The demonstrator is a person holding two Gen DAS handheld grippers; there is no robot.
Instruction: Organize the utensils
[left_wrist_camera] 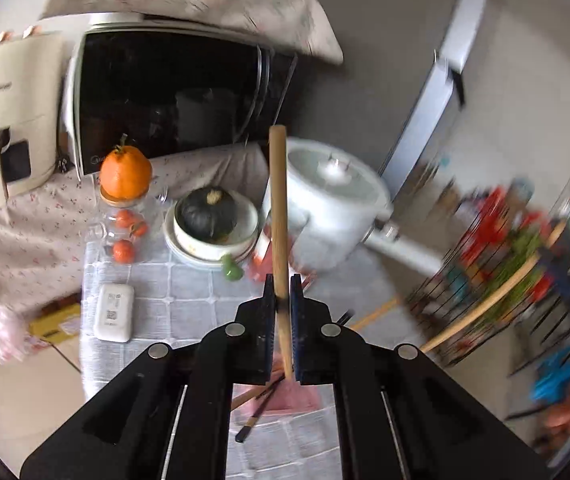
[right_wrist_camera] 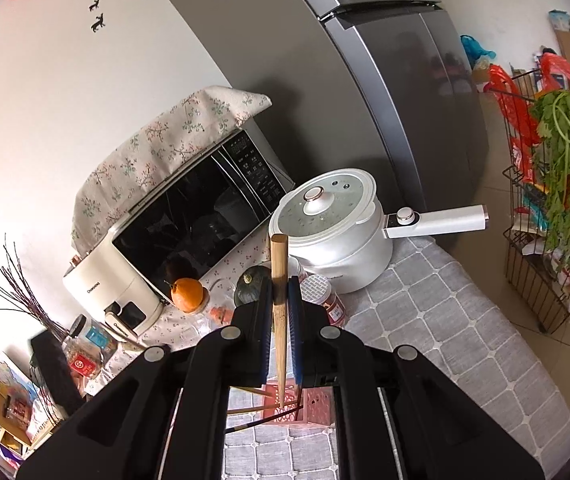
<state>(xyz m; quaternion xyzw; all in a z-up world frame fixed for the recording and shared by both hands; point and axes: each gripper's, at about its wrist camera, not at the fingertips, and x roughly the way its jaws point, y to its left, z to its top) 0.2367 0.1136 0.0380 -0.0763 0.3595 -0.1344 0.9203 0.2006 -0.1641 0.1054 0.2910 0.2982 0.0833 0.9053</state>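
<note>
My left gripper (left_wrist_camera: 283,284) is shut on a wooden chopstick (left_wrist_camera: 279,208) that stands nearly upright, thick end up; the view is motion-blurred on its right side. Below its jaws lie a pink basket (left_wrist_camera: 299,398) and a dark loose chopstick (left_wrist_camera: 259,412) on the grey quilted tablecloth (left_wrist_camera: 189,300). My right gripper (right_wrist_camera: 280,286) is shut on another wooden chopstick (right_wrist_camera: 279,264), whose thin tip points down at the pink slotted basket (right_wrist_camera: 311,406). Beside that basket rest a wooden chopstick (right_wrist_camera: 251,391) and a dark one (right_wrist_camera: 261,422).
A white electric pot (right_wrist_camera: 337,236) with a long handle stands behind the basket, by a jar (right_wrist_camera: 327,300). A microwave (right_wrist_camera: 189,216), an air fryer (right_wrist_camera: 105,292), an orange (right_wrist_camera: 187,294) and a dark squash in a bowl (left_wrist_camera: 209,212) crowd the back. A wire rack (right_wrist_camera: 545,220) stands right.
</note>
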